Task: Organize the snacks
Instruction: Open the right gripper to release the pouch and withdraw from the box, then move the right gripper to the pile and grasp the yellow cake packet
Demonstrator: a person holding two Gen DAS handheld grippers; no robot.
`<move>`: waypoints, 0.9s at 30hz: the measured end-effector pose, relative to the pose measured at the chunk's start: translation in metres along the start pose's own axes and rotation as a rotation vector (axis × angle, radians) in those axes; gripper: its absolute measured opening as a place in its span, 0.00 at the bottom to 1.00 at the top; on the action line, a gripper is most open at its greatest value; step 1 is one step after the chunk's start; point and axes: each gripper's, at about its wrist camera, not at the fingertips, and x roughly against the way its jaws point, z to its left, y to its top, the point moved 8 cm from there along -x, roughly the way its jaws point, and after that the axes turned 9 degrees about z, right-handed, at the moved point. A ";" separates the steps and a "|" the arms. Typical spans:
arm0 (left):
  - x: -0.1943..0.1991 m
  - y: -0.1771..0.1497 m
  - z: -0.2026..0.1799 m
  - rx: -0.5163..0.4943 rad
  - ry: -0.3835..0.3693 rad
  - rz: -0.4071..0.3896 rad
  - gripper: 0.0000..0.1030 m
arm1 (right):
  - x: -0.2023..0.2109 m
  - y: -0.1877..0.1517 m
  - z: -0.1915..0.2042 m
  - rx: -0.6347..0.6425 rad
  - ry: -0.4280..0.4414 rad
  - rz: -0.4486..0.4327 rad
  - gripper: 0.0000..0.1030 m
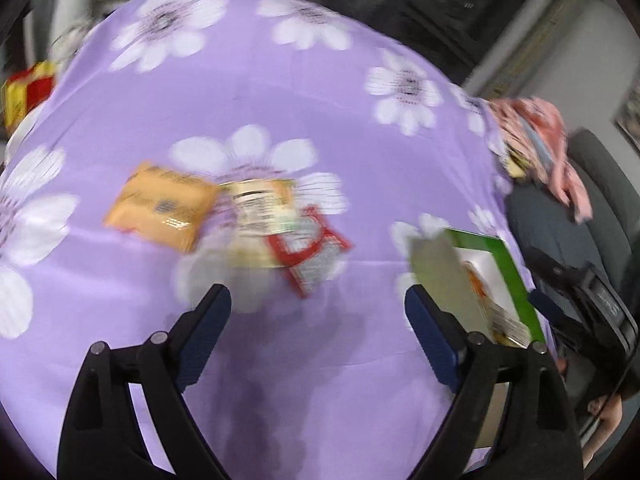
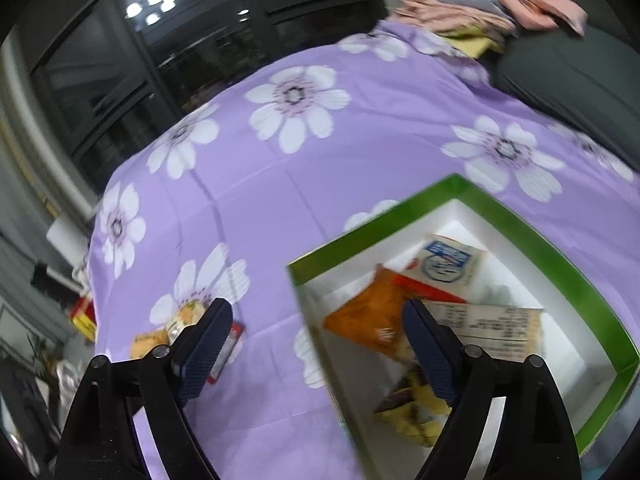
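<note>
In the left wrist view, three loose snack packets lie together on the cloth: an orange one [image 1: 160,210], a cream one [image 1: 260,212] and a red-and-white one [image 1: 310,254]. My left gripper [image 1: 318,300] hovers just short of them, open and empty. The green-rimmed white box [image 1: 516,280] stands to its right. In the right wrist view the same box [image 2: 520,224] holds an orange packet [image 2: 372,320], a blue-and-white packet [image 2: 448,264], a white labelled packet [image 2: 500,328] and a yellow packet [image 2: 412,408]. My right gripper [image 2: 318,312] is open and empty above the box's left wall.
A purple cloth with white flowers [image 1: 280,100] covers the table. Pink clothes [image 2: 480,4] are piled on a dark seat at the far right corner. A red-and-yellow pack [image 1: 24,92] sits past the table's left edge. Dark windows [image 2: 120,80] stand behind.
</note>
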 end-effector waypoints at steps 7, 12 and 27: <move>0.021 0.010 0.045 0.022 0.103 -0.051 0.90 | -0.022 -0.017 0.038 0.106 -0.023 0.053 0.90; 0.034 0.016 0.077 0.108 0.126 -0.072 0.91 | -0.041 -0.035 0.067 0.164 0.045 0.110 0.90; 0.024 0.043 0.142 0.240 0.081 -0.056 0.90 | -0.091 -0.071 0.165 0.171 0.371 0.408 0.90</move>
